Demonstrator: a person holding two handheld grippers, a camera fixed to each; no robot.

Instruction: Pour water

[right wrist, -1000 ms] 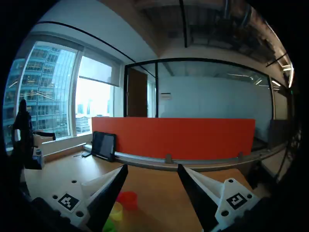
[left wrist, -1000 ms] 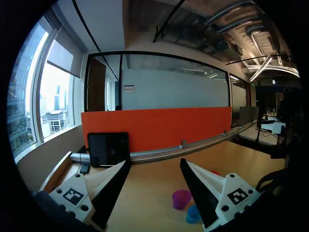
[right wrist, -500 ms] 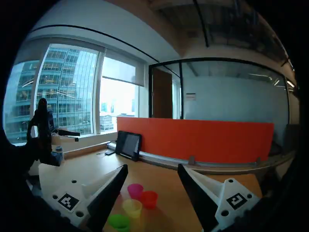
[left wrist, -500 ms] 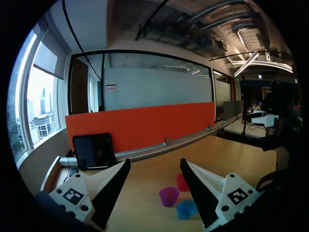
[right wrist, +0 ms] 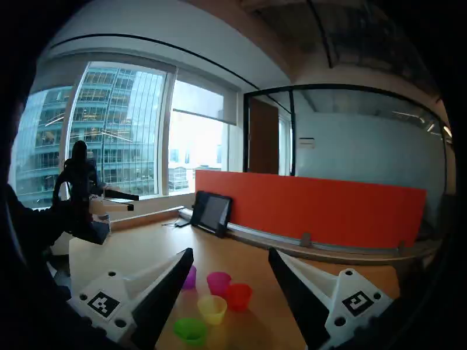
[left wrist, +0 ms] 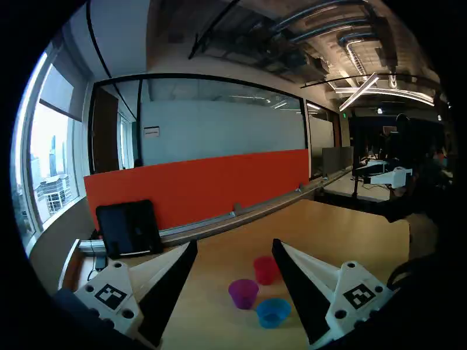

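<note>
Wooden desk (left wrist: 350, 224) below. Left gripper (left wrist: 233, 242) spread wide, empty, with purple cup (left wrist: 243, 293), red cup (left wrist: 265, 269) and blue cup (left wrist: 273, 312) upright ahead; right gripper (right wrist: 230, 251) likewise wide apart, green cup (right wrist: 190, 330) and yellow cup (right wrist: 212, 308) nearest. Farther back, tablet (left wrist: 128, 228) leaning by orange partition (left wrist: 198, 186).

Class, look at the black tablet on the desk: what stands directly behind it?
An orange divider panel and its metal rail stand behind the tablet. Whatever props the tablet up is hidden by its own body.

Parted tongs (right wrist: 230, 252), yellow cup (right wrist: 212, 308), desk (right wrist: 257, 277)
</note>
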